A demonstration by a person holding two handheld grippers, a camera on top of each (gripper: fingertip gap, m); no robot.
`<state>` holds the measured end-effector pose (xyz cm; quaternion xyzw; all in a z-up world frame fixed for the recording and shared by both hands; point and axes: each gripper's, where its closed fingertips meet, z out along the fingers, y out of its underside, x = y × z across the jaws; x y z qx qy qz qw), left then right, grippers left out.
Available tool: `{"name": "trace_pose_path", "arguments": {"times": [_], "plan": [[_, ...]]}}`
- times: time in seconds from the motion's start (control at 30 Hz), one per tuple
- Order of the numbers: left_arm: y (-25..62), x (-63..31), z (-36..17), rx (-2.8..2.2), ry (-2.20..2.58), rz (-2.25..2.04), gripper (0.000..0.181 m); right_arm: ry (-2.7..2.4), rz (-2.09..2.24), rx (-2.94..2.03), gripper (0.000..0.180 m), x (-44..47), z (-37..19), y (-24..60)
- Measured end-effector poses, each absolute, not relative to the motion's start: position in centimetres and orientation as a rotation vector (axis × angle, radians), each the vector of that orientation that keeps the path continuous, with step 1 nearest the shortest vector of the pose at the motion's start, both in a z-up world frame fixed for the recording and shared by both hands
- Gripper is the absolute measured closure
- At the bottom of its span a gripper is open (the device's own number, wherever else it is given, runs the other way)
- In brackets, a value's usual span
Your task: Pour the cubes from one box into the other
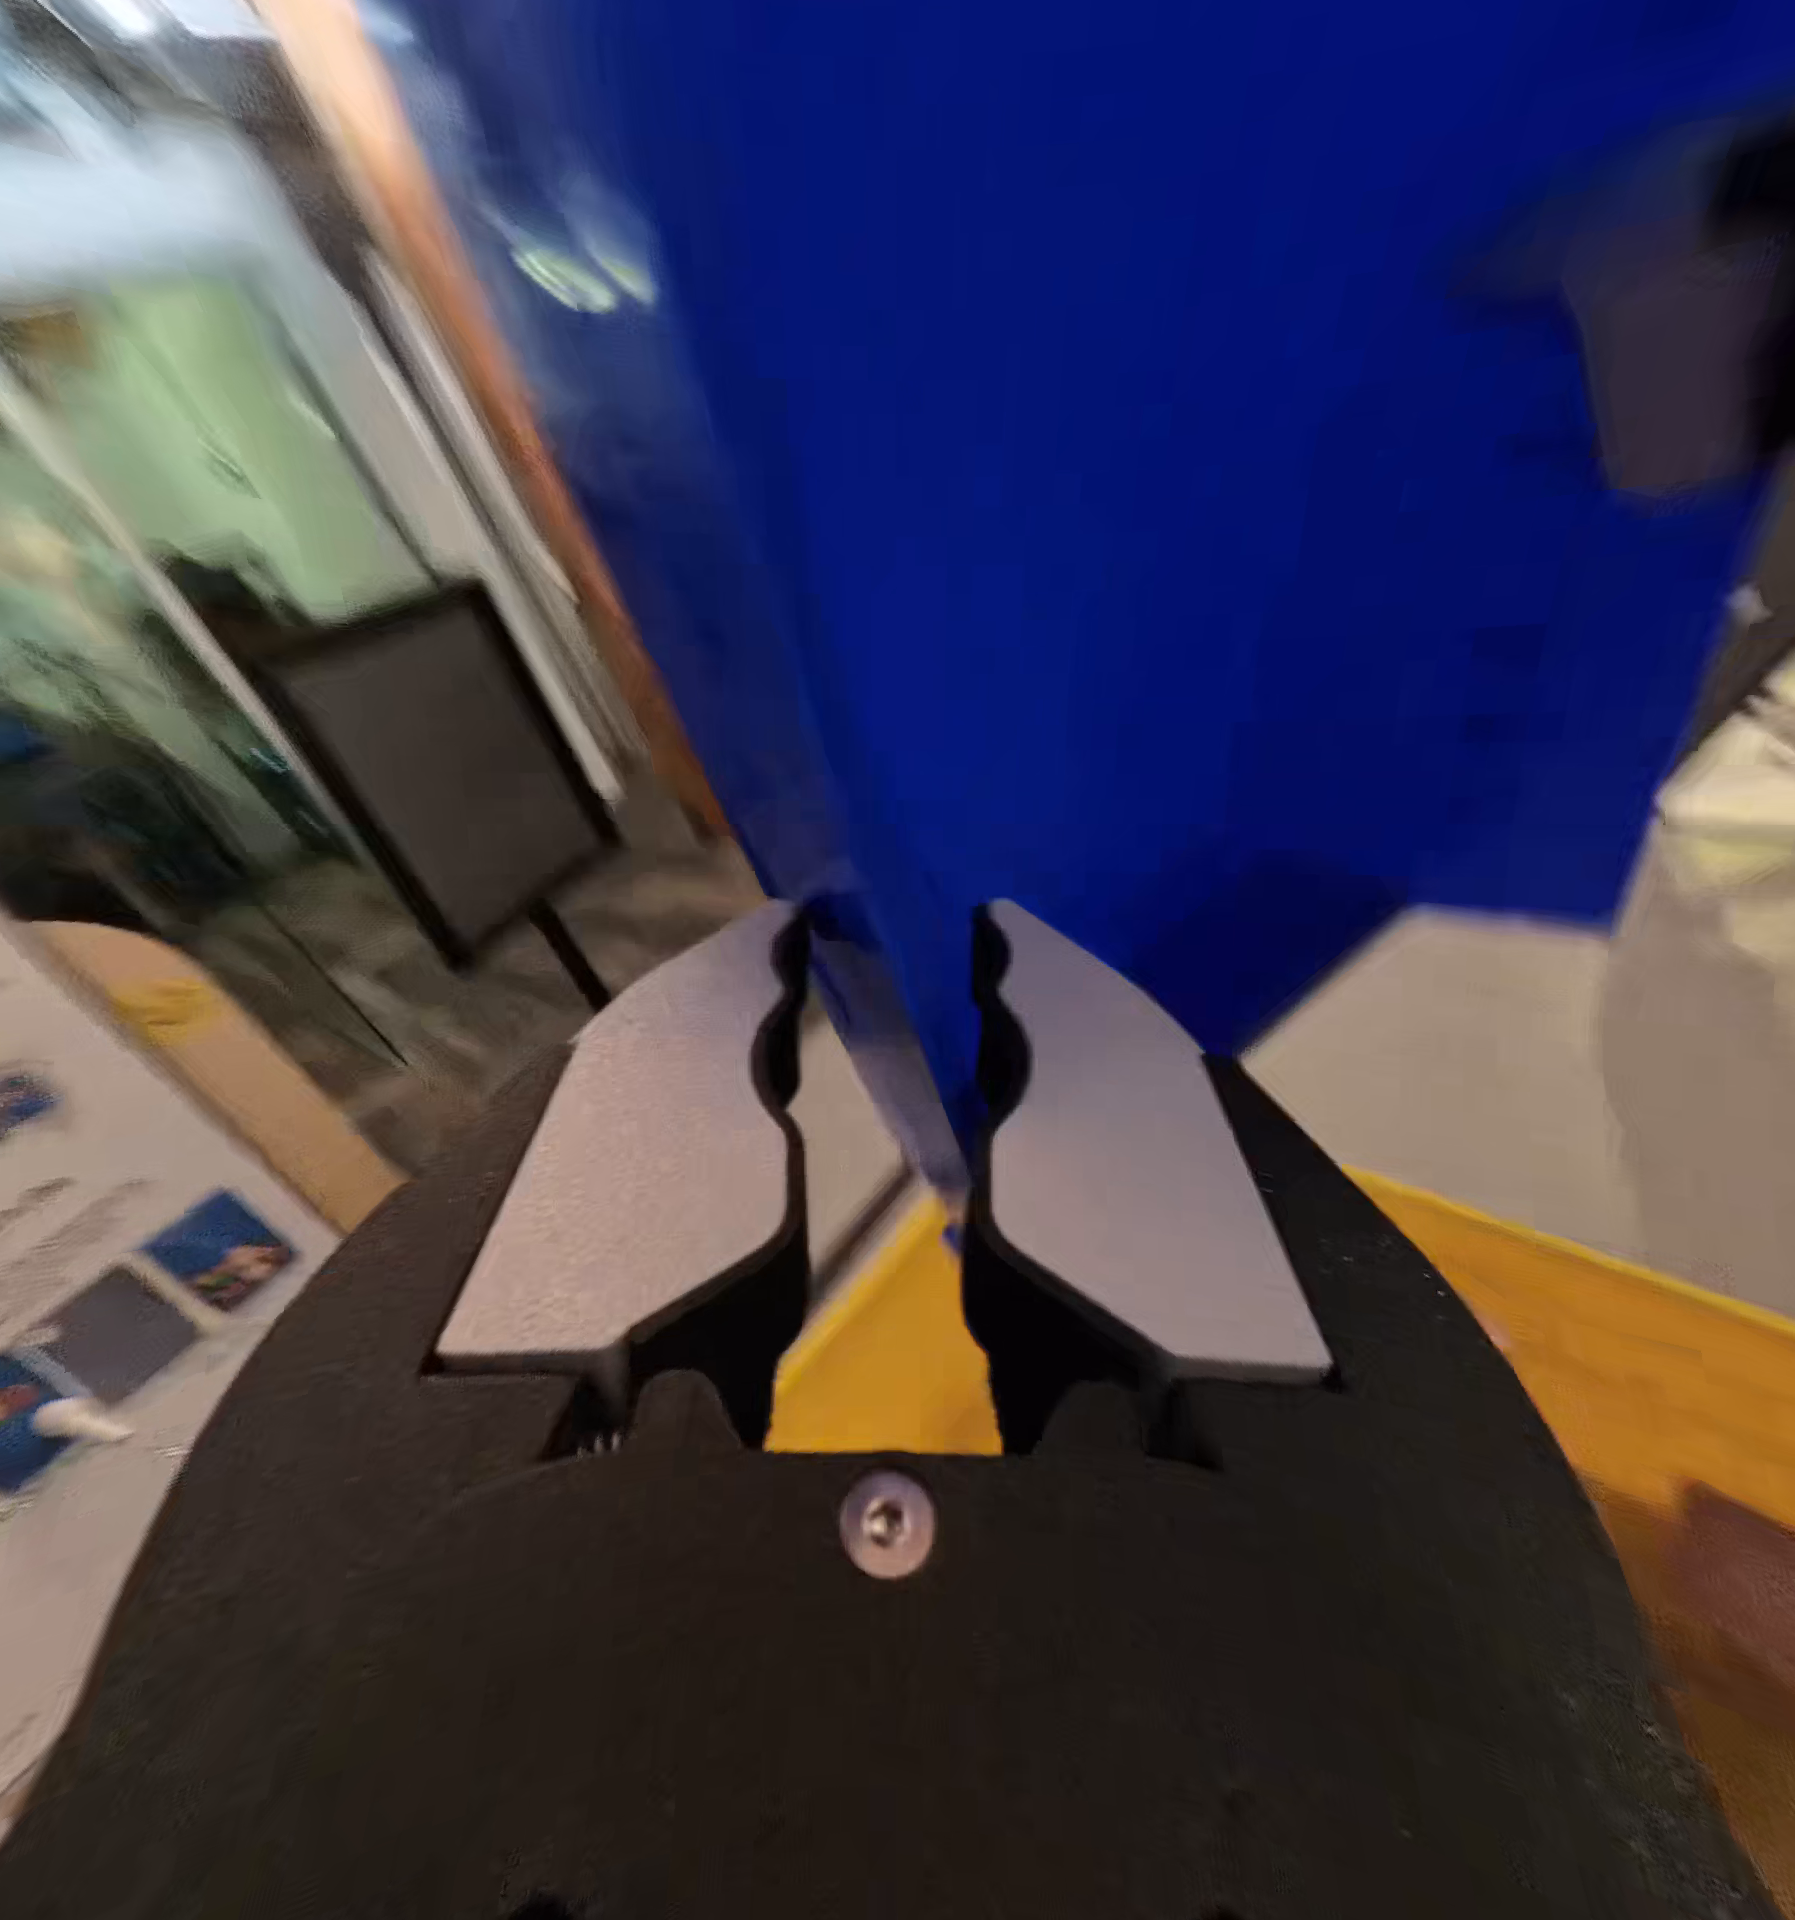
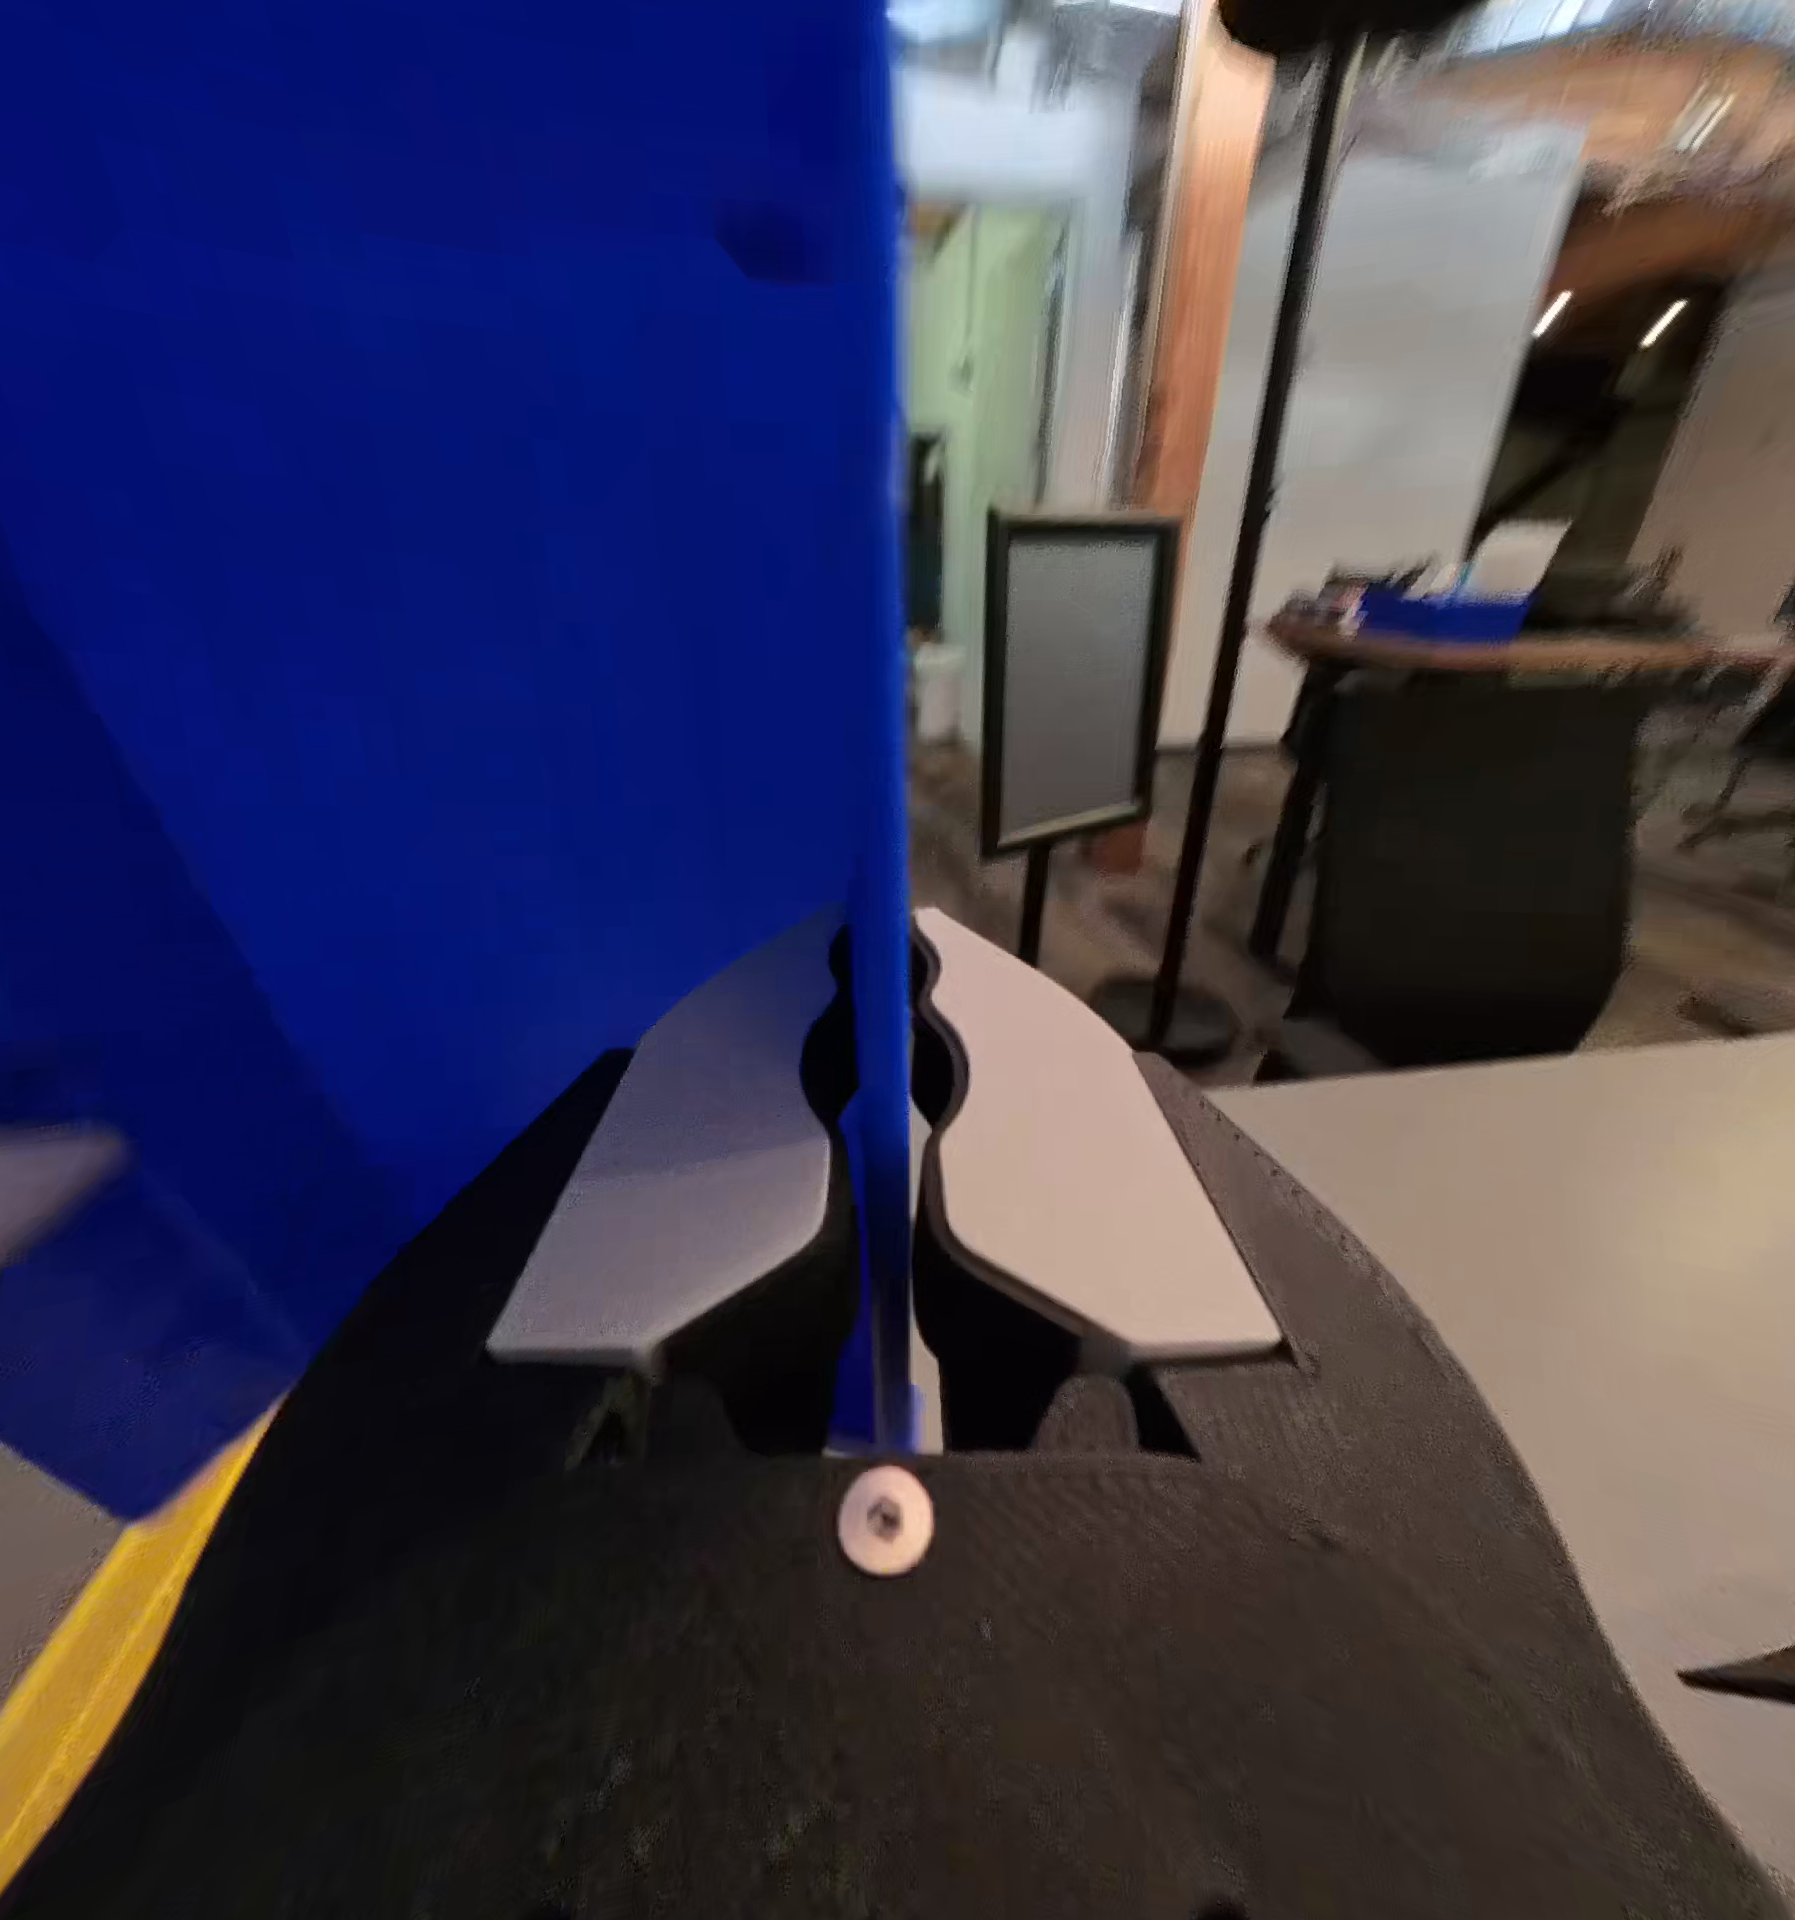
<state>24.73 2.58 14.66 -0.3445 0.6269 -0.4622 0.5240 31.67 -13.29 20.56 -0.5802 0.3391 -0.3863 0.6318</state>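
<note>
A blue box (image 1: pixel 1132 468) is lifted and tipped, filling the upper middle of the left wrist view and the left half of the right wrist view (image 2: pixel 405 520). My left gripper (image 1: pixel 888 920) is shut on one wall of the blue box. My right gripper (image 2: pixel 877 930) is shut on the opposite wall. A yellow box (image 1: pixel 1599 1382) lies below, its rim at the lower right of the left wrist view and lower left of the right wrist view (image 2: pixel 72 1642). No cubes show. Both views are motion-blurred.
A grey table (image 2: pixel 1547 1299) lies under the boxes. Picture cards (image 1: pixel 124 1330) lie on the table at the left. A framed sign on a stand (image 2: pixel 1075 675), a black pole (image 2: pixel 1246 571) and a dark counter (image 2: pixel 1475 831) stand behind.
</note>
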Motion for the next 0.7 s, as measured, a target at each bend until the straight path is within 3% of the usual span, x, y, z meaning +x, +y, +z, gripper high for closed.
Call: {"name": "trace_pose_path", "arguments": {"times": [0.13, 0.23, 0.27, 0.43, 0.7], "plan": [[-2.5, 24.0, 13.5, -0.932, 1.801, -1.179, 0.147, 0.998, -0.677, -1.821, 0.174, 37.7, 20.2, -16.1], [-2.9, 21.7, 11.5, -0.984, 1.839, -1.267, 0.157, 1.13, -0.65, -2.059, 0.174, 39.1, 17.3, -19.2], [-1.6, 21.3, 10.0, -1.017, 1.839, -1.189, 0.154, 1.167, -0.651, -2.122, 0.173, 39.4, 16.1, -20.5], [4.2, 18.2, 2.0, -1.359, 1.951, -1.051, 0.108, 1.354, -0.474, -2.401, 0.172, 39.4, 8.3, -26.1], [6.5, 15.4, -8.0, -1.792, 2.192, -0.834, 0.098, 1.587, -0.029, -2.577, 0.171, 37.7, -4.1, -27.9]]}}
